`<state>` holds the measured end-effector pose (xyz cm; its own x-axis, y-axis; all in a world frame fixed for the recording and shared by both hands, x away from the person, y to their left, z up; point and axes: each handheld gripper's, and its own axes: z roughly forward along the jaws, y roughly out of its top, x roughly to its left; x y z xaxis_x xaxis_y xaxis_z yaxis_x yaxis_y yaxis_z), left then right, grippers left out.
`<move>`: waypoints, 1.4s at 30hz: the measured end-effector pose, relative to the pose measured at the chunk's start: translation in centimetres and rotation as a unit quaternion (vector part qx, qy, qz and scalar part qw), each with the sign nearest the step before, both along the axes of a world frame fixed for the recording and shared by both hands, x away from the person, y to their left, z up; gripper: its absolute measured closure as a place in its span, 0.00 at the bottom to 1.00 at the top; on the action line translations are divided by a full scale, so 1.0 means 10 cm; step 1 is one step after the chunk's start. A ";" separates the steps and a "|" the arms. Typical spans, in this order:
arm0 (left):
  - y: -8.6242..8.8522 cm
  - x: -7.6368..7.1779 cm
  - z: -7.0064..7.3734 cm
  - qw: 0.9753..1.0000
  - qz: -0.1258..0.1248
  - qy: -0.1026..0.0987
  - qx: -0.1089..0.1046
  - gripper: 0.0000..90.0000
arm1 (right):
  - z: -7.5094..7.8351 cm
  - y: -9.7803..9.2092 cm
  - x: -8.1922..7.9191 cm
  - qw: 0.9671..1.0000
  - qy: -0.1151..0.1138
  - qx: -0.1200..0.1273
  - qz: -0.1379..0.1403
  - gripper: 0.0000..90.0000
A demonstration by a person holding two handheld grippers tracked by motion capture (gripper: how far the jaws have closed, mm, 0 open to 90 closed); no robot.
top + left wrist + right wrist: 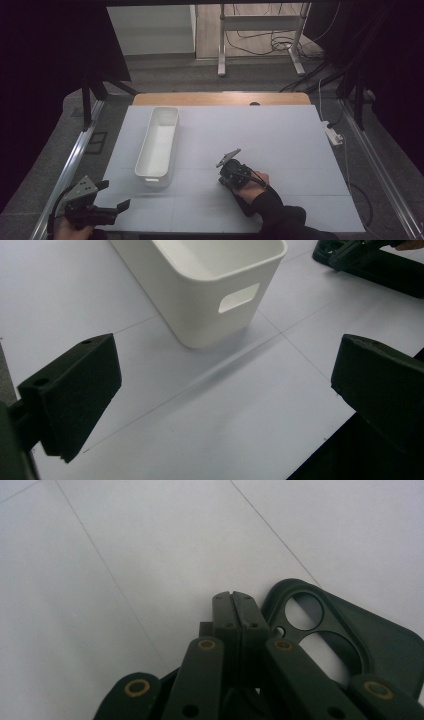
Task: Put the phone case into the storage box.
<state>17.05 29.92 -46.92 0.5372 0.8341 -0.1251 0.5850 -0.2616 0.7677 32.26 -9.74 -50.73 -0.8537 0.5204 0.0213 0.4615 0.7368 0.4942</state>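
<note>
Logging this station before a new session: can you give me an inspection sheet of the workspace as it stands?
Surface: pale sheet over a wooden table, faint seam lines, no spills seen.
Job's things: white bin, long, upright, with a handle slot in its near end; looks empty.
Clutter: nothing seen on the sheet.
Grippers: left gripper at the near left corner, jaws wide apart, holding nothing; right gripper near the middle, jaws closed together, nothing between them.
Cables: loose cables on the floor beyond the table; power strip with a white lead off the right edge.
Surroundings: dark curtains both sides, metal stand legs behind.
</note>
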 end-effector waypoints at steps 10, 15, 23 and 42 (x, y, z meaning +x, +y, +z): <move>0.00 0.00 0.00 1.000 0.000 0.000 0.000 0.00 | 0.19 -0.06 -0.11 1.000 -0.014 0.024 -0.004 0.82; 0.00 0.00 0.00 1.000 0.001 0.000 0.001 0.00 | 0.25 -0.12 -0.16 0.999 -0.015 0.022 -0.018 0.63; 0.00 0.00 0.00 1.000 0.001 0.000 0.001 0.00 | 0.33 -0.22 -0.22 0.998 -0.031 0.014 -0.050 0.36; -0.01 0.00 0.00 1.000 0.001 0.000 0.002 0.00 | 0.34 -0.57 -0.34 0.995 -0.035 0.008 -0.091 0.00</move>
